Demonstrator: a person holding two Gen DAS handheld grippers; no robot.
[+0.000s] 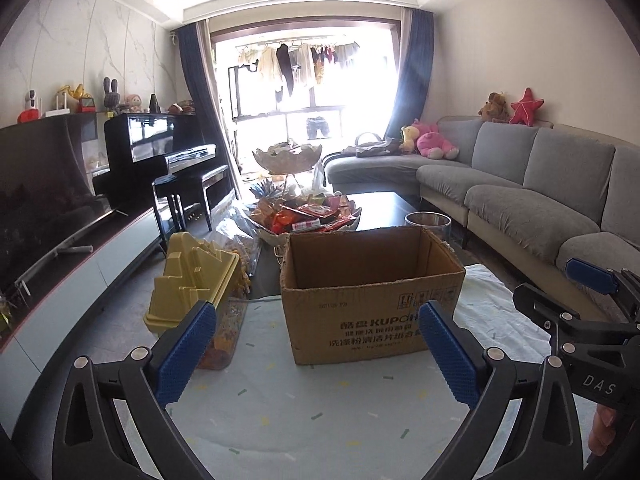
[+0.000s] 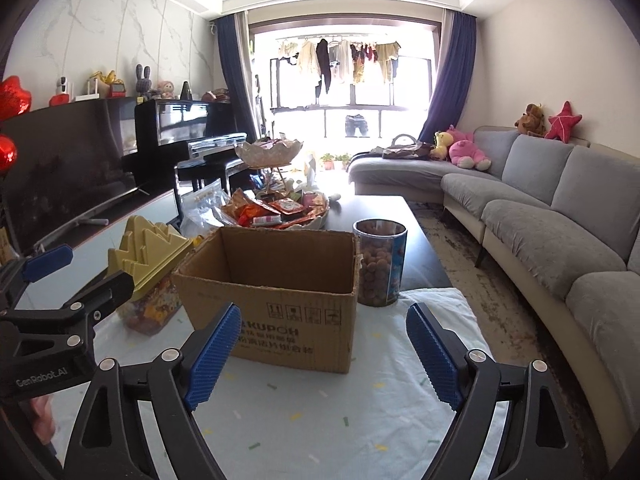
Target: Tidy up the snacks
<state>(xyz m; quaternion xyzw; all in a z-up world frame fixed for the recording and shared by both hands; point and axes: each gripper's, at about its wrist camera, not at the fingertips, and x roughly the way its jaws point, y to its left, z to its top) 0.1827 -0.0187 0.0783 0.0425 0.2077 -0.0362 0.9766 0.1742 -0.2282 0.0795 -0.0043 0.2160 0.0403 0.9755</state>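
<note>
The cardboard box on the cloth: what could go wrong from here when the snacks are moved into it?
1. The cardboard box looks light and empty, so a push from either open claw, left claw or right claw, may slide it on the cloth.
2. The round jar of snacks stands close beside the box; it may be knocked over.
3. The snack tray is heaped, so packets could spill when one is pulled out.

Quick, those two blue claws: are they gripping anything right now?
Left gripper: open, holding nothing.
Right gripper: open, holding nothing.
</note>
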